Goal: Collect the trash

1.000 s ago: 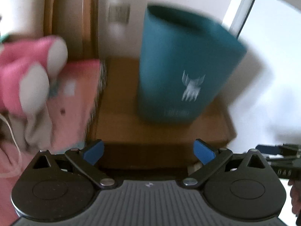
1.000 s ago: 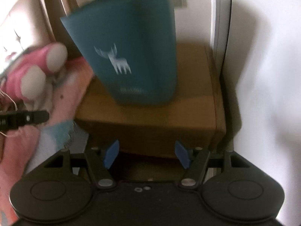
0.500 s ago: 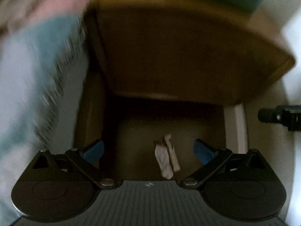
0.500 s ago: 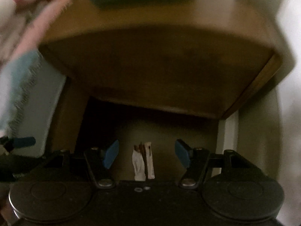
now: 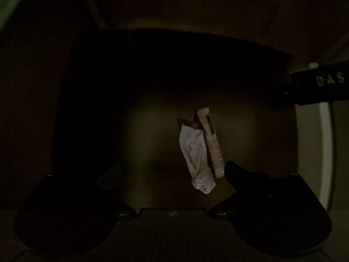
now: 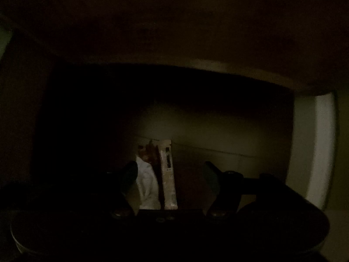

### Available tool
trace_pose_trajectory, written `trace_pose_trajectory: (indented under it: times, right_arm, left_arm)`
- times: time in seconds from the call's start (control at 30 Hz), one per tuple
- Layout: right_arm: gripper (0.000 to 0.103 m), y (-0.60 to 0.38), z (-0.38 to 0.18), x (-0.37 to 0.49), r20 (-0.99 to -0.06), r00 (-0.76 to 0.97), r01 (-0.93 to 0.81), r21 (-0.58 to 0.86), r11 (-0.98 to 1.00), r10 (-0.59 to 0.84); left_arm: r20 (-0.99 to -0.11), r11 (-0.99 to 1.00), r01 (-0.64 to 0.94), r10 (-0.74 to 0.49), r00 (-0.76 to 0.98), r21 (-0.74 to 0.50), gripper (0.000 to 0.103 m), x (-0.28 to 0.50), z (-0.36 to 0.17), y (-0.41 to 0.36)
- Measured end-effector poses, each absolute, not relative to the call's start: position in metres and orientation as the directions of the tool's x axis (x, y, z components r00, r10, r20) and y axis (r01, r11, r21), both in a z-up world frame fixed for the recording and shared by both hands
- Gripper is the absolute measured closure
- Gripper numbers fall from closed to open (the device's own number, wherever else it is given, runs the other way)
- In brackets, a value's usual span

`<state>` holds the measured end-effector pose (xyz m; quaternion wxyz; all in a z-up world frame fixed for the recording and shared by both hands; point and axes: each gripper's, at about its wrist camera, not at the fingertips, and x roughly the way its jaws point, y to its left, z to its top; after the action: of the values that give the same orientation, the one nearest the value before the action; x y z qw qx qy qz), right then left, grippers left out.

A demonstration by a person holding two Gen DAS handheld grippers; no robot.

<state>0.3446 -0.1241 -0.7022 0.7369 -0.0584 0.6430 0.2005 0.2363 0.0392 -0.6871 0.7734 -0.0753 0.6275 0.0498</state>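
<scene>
Nothing collected yet. Wrapper (image 6: 156, 176) lies on the dark floor between the spread jaws of the right gripper (image 6: 170, 179), nearer its left jaw, not pinched. Left gripper (image 5: 170, 174) also spread, empty, wrapper ahead. Grab and binning remain.

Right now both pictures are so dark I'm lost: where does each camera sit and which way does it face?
Left wrist: on the left gripper, facing down at the wrappers; own fingers spread.
Right wrist: on the right gripper, facing down; own fingers open around them.
Shared: the same wrappers under the dark wooden overhang.
</scene>
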Motion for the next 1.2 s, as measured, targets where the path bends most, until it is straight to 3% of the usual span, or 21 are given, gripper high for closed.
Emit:
trace_pose_trajectory:
  times: [0.37,0.47,0.6,0.7,0.87,1.07,1.2]
  right_arm:
    - [0.040,-0.103,-0.820,0.331,-0.993,-0.011,-0.504,0.104,0.858,0.113]
    - [0.040,-0.100,-0.834,0.332,-0.994,-0.021,-0.524,0.105,0.845,0.111]
    - [0.040,-0.090,-0.839,0.332,-0.994,-0.018,-0.547,0.099,0.831,0.106]
    - [0.040,-0.084,-0.844,0.331,-0.994,-0.017,-0.552,0.097,0.828,0.106]
    - [0.041,-0.077,-0.848,0.327,-0.995,0.012,-0.541,0.074,0.838,0.095]
    - [0.059,-0.068,-0.865,0.315,-0.998,0.028,-0.537,0.031,0.843,0.055]
    - [0.058,-0.067,-0.870,0.311,-0.998,0.041,-0.517,0.021,0.856,0.049]
  left_arm:
    - [-0.987,0.980,-0.167,-0.087,0.134,-0.109,0.002,0.244,-0.800,0.023]
    - [-0.987,0.968,-0.211,-0.114,0.110,-0.136,0.009,0.245,-0.818,0.023]
    - [-0.987,0.967,-0.213,-0.121,0.107,-0.142,0.012,0.247,-0.827,0.021]
    - [-0.987,0.963,-0.224,-0.128,0.101,-0.148,0.024,0.251,-0.832,0.021]
    - [-0.986,0.957,-0.245,-0.134,0.099,-0.154,0.027,0.253,-0.836,0.023]
    - [-0.986,0.955,-0.261,-0.117,0.115,-0.144,0.030,0.248,-0.836,0.022]
    - [-0.987,0.958,-0.262,-0.087,0.134,-0.120,0.041,0.245,-0.833,0.023]
